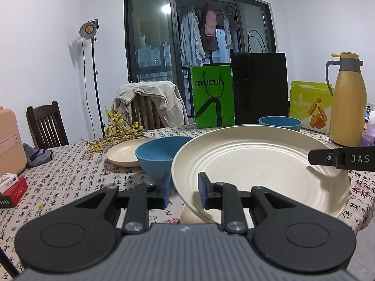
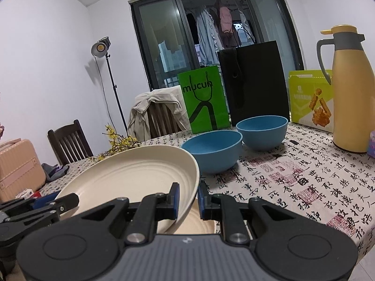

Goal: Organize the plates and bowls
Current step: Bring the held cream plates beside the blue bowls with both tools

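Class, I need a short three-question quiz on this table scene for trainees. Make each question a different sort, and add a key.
1. How many blue round bowls stand on the patterned tablecloth?
2. True or false: the large cream ridged plate, whose rim sits between the jaws of the left gripper and the right gripper, lies flat.
3. What lies directly beneath that plate? A) a spoon B) another cream plate C) a napkin

Key: 1. Two. 2. False, it is tilted. 3. B.
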A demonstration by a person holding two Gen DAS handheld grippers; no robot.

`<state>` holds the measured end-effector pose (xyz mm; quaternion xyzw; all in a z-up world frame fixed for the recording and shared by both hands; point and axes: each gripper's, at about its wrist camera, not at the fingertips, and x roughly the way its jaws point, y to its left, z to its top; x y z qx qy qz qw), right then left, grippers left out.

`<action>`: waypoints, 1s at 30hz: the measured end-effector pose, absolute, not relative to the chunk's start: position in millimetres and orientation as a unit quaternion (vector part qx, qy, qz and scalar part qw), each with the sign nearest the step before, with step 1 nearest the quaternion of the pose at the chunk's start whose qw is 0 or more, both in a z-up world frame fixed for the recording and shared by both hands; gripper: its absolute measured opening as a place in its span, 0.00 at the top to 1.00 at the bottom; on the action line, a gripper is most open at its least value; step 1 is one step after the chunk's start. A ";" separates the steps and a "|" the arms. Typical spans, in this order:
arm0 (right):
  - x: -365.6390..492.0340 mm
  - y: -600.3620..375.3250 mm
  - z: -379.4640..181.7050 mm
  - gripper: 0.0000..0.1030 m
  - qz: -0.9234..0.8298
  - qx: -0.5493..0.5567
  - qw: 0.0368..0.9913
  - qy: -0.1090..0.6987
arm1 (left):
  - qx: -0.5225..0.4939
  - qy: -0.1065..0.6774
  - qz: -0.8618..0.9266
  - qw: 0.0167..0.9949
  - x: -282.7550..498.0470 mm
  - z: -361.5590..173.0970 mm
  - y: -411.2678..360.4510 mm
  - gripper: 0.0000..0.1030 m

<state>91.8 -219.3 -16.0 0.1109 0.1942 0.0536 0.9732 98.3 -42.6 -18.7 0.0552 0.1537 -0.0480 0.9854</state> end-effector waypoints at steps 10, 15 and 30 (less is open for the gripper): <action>95.1 -218.5 -27.9 0.84 0.053 0.109 0.970 0.211 | 0.055 0.169 -0.047 0.983 101.1 -29.4 -42.9 0.76; 98.0 -219.1 -34.0 0.84 0.052 0.110 0.968 0.220 | 0.057 0.178 -0.046 0.981 103.5 -35.2 -42.6 0.76; 103.0 -221.4 -43.0 0.84 0.051 0.109 0.965 0.234 | 0.063 0.193 -0.045 0.978 107.6 -46.3 -45.1 0.76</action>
